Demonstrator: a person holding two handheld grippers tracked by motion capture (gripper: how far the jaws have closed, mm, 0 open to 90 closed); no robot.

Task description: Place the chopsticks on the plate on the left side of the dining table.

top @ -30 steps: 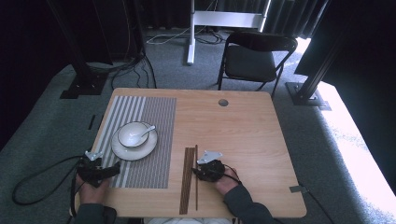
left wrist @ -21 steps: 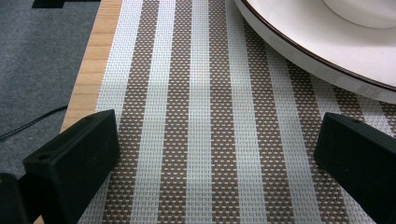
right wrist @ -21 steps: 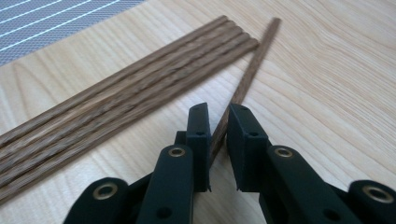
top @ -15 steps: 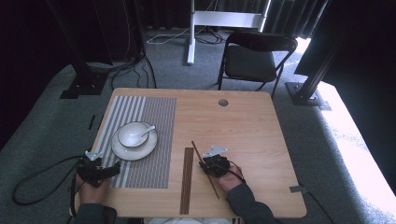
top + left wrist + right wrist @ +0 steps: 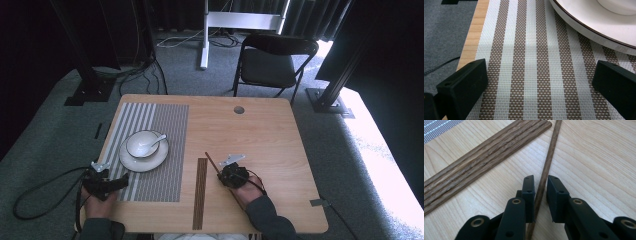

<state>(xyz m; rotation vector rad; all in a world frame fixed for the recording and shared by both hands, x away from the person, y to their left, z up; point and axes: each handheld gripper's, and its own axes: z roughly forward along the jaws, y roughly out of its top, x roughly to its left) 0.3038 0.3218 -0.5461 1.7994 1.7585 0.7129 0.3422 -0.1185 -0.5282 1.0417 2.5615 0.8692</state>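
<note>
Chopstick (image 5: 548, 162), one, dark brown wood, slim and round in section, held between the jaws of the right gripper (image 5: 540, 195), which pinch it near its lower part; it lies aslant over the table (image 5: 280, 135), tip pointing away and to the left in the high view (image 5: 212, 162). Right gripper (image 5: 226, 173), black, two flat jaws with brass-coloured rivets, hand behind it.

Chopsticks, remaining bundle (image 5: 481, 162), several, same grained wood, laid side by side as a flat strip (image 5: 200, 192) just left of the held one, apart from it; exact count cannot be told.

Table, one, square, pale wood-grain top, small round hole (image 5: 239, 109) near the far edge.

Placemat (image 5: 150, 145), one, woven mesh, brown and white stripes. On it: plate (image 5: 144, 158), one, white, round, dark rim line; bowl (image 5: 141, 144), one, white; spoon (image 5: 155, 143), one, white.

Left gripper (image 5: 541, 80), black, jaws spread wide over the placemat, holding nothing.

Room: grey carpet, one black folding chair (image 5: 272, 62), cables, dark stands.
</note>
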